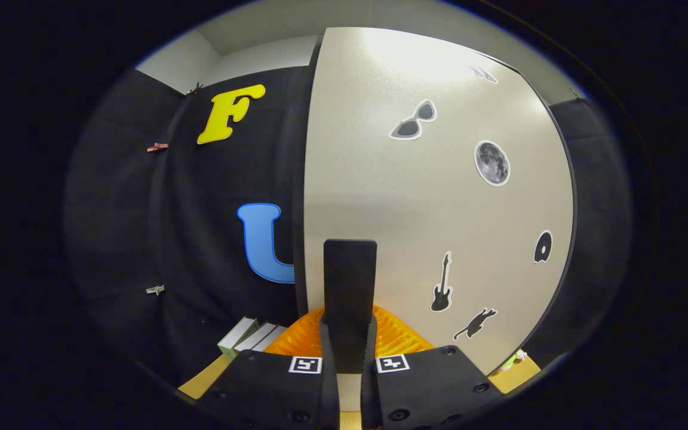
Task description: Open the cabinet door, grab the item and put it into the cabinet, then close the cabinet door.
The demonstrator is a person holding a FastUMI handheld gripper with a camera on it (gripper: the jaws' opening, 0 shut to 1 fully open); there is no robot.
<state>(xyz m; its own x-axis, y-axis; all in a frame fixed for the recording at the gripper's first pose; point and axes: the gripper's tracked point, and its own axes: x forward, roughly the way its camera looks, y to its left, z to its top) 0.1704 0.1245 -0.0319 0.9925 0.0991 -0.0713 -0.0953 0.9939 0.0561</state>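
Tool (349, 349): fingers drawn narrow, both pressing the upright black handle (349, 286) of the cabinet door (415, 209). Door: pale panel with stickers, its left edge free against the black cloth wall (200, 239). Orange ribbed item (392, 334): just behind the fingers, at the door's foot. Boxes (248, 337): left, on the tan bench (206, 382).

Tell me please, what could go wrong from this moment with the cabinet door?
1. The gripper has its fingers closed on the black handle of the cabinet door near its lower part; a pull off the hinge arc might make them slip off.
2. The boxes lie close beside the door's edge on the table; a wide swing or arm motion could perhaps knock them.
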